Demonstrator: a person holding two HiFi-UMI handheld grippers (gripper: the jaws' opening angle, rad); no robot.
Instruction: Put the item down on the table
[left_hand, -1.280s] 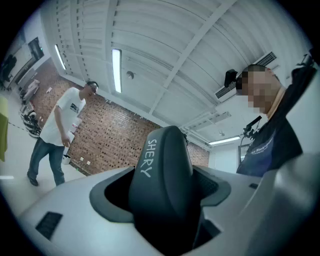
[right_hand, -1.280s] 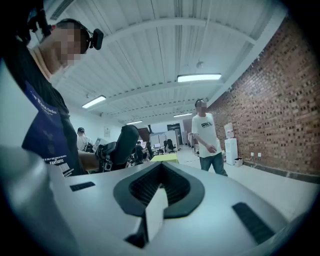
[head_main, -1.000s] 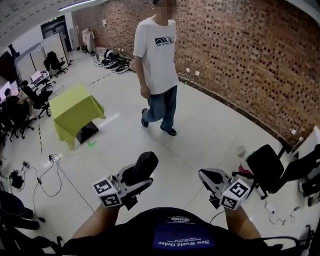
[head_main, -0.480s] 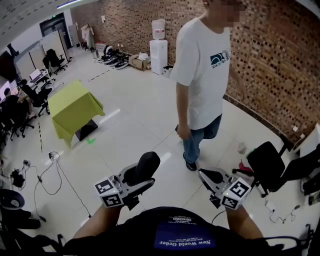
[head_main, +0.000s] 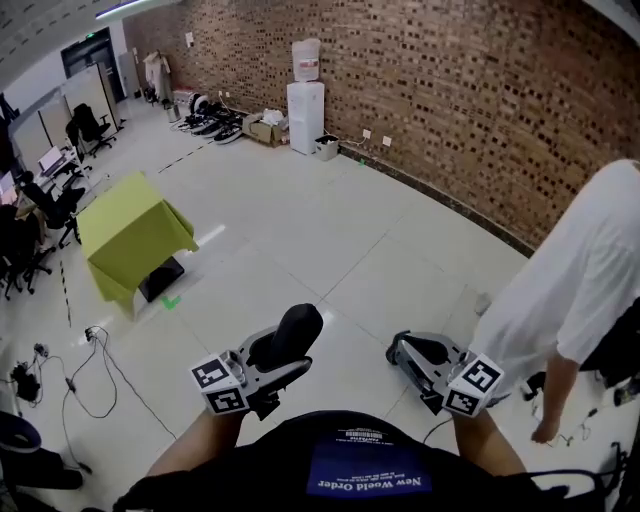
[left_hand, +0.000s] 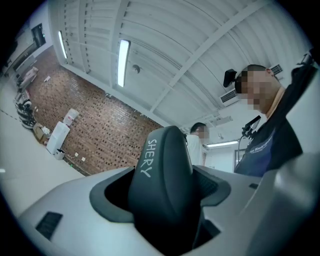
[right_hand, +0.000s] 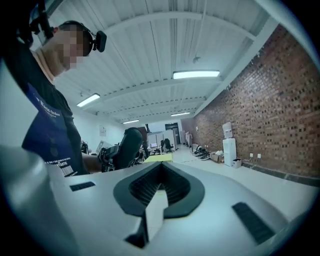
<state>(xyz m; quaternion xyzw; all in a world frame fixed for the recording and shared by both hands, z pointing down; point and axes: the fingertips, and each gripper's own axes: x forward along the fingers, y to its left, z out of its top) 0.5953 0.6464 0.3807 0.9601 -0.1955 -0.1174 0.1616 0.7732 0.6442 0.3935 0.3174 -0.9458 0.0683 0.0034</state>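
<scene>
A black rounded item (head_main: 290, 335) with "SHERY" printed on it (left_hand: 162, 185) stands upright between the jaws of my left gripper (head_main: 283, 352), which is shut on it, held low in front of my body. My right gripper (head_main: 403, 350) is beside it at about the same height, jaws together with nothing between them (right_hand: 157, 192). The black item (right_hand: 129, 147) also shows from the right gripper view, off to the left. A table with a yellow-green cloth (head_main: 130, 232) stands far off on the floor at the left.
A person in a white T-shirt (head_main: 570, 290) stands close at the right edge. Cables (head_main: 90, 350) trail on the tiled floor at left. Office chairs (head_main: 50, 205) sit beyond the table. A water dispenser (head_main: 305, 100) stands by the brick wall.
The person in the white T-shirt walked from the middle of the room to the right edge, close by. Both grippers stayed almost still, the left one keeping hold of the black item.
</scene>
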